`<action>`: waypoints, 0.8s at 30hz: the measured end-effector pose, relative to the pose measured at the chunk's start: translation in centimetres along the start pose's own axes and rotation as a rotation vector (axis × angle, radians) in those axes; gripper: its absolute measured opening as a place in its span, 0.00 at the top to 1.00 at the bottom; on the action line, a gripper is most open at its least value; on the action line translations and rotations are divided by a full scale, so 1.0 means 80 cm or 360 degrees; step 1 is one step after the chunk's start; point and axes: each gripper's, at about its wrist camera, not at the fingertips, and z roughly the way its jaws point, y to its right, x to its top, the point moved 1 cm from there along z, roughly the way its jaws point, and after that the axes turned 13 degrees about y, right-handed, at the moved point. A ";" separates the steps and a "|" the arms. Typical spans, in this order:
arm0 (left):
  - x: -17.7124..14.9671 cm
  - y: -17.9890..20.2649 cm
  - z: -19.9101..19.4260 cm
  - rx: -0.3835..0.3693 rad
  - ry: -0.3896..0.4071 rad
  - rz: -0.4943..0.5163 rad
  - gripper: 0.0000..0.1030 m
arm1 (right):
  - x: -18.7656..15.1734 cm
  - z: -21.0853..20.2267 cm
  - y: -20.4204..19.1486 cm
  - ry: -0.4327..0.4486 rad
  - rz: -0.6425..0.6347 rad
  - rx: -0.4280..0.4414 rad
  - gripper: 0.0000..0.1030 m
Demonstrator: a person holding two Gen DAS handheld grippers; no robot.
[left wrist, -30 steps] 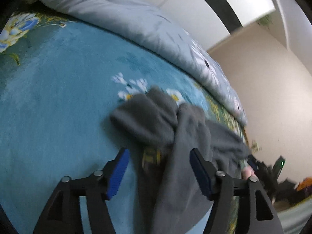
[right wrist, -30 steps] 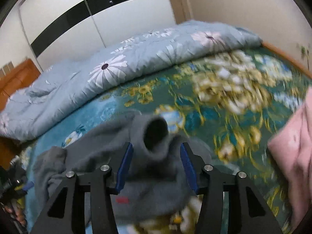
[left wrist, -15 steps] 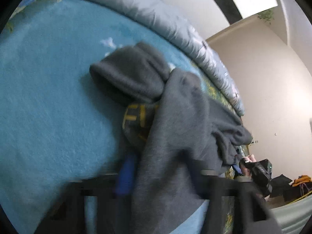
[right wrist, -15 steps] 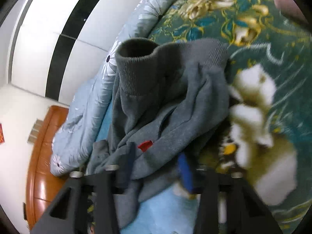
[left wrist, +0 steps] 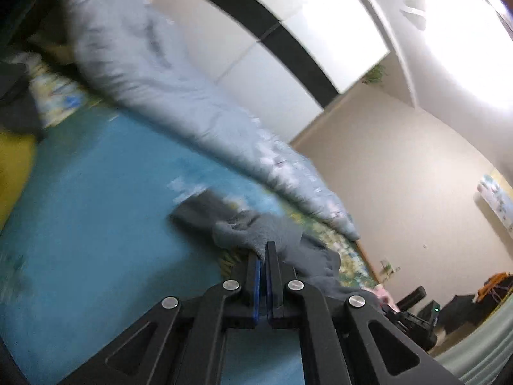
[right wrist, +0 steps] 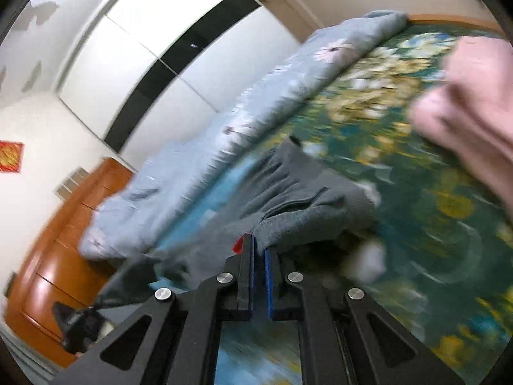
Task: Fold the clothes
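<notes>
A dark grey knit garment (left wrist: 256, 227) lies rumpled on a blue flowered bedspread (left wrist: 96, 211). In the left wrist view my left gripper (left wrist: 263, 253) is shut on an edge of the grey cloth, which bunches just past the blue pads. The right wrist view shows the same garment (right wrist: 298, 199) stretched out and lifted off the bedspread (right wrist: 433, 243); my right gripper (right wrist: 258, 247) is shut on its hem next to a small red tag (right wrist: 238, 246). Both views are motion-blurred.
A pale blue quilt (left wrist: 179, 96) is heaped along the bed's far side, also the quilt (right wrist: 256, 96) in the right view. A pink garment (right wrist: 471, 96) lies at right. An orange wooden headboard (right wrist: 64, 240) stands at left. Yellow cloth (left wrist: 12, 166) sits at the left edge.
Both grippers went from open around the grey garment to shut on it. Both have since pulled back and swung, drawing the cloth up and out between them.
</notes>
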 end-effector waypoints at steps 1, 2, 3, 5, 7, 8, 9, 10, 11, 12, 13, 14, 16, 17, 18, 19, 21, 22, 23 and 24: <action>-0.015 -0.019 -0.009 0.0040 -0.0032 -0.0037 0.98 | -0.012 -0.006 0.018 -0.0034 0.0038 -0.0041 0.95; -0.034 -0.041 -0.015 0.0085 -0.0084 -0.0089 0.98 | -0.023 -0.008 0.033 -0.0061 0.0083 -0.0071 0.95; -0.051 -0.059 -0.020 0.0129 -0.0127 -0.0138 0.98 | -0.031 -0.010 0.046 -0.0077 0.0121 -0.0108 0.95; -0.070 -0.081 -0.027 0.0188 -0.0176 -0.0219 0.98 | -0.048 -0.012 0.071 -0.0110 0.0197 -0.0182 0.96; -0.086 -0.099 -0.033 0.0235 -0.0218 -0.0292 0.98 | -0.059 -0.021 0.094 -0.0114 0.0295 -0.0195 0.96; -0.088 -0.104 -0.032 0.0245 -0.0236 -0.0310 0.97 | -0.062 -0.026 0.104 -0.0109 0.0349 -0.0188 0.96; -0.087 -0.104 -0.031 0.0254 -0.0252 -0.0312 0.96 | -0.066 -0.031 0.111 -0.0111 0.0381 -0.0180 0.96; -0.084 -0.103 -0.030 0.0262 -0.0260 -0.0303 0.96 | -0.068 -0.033 0.113 -0.0120 0.0383 -0.0169 0.96; -0.081 -0.101 -0.028 0.0271 -0.0268 -0.0293 0.94 | -0.070 -0.036 0.112 -0.0128 0.0378 -0.0157 0.96; -0.075 -0.101 -0.028 0.0280 -0.0275 -0.0274 0.90 | -0.071 -0.039 0.108 -0.0134 0.0360 -0.0145 0.96; -0.068 -0.099 -0.029 0.0295 -0.0281 -0.0235 0.80 | -0.073 -0.042 0.104 -0.0139 0.0342 -0.0133 0.95; -0.059 -0.092 -0.027 0.0311 -0.0284 -0.0175 0.73 | -0.074 -0.044 0.099 -0.0148 0.0324 -0.0120 0.94; -0.036 -0.074 -0.022 0.0336 -0.0284 -0.0035 0.52 | -0.080 -0.045 0.090 -0.0178 0.0287 -0.0096 0.94; -0.026 -0.062 -0.016 0.0342 -0.0276 0.0024 0.51 | -0.081 -0.044 0.085 -0.0192 0.0273 -0.0086 0.94; -0.019 -0.049 -0.008 0.0341 -0.0261 0.0070 0.46 | -0.085 -0.041 0.080 -0.0208 0.0257 -0.0079 0.94; -0.010 -0.035 0.000 0.0343 -0.0249 0.0107 0.40 | -0.090 -0.035 0.076 -0.0226 0.0244 -0.0085 0.94; 0.003 -0.010 0.025 0.0341 -0.0256 0.0170 0.33 | -0.098 -0.025 0.075 -0.0240 0.0266 -0.0111 0.65; 0.007 0.002 0.041 0.0340 -0.0271 0.0209 0.33 | -0.102 -0.020 0.077 -0.0233 0.0296 -0.0102 0.58; 0.008 0.015 0.059 0.0348 -0.0291 0.0252 0.33 | -0.107 -0.016 0.078 -0.0225 0.0326 -0.0093 0.56; 0.008 0.027 0.077 0.0364 -0.0316 0.0300 0.32 | -0.110 -0.014 0.079 -0.0212 0.0346 -0.0084 0.56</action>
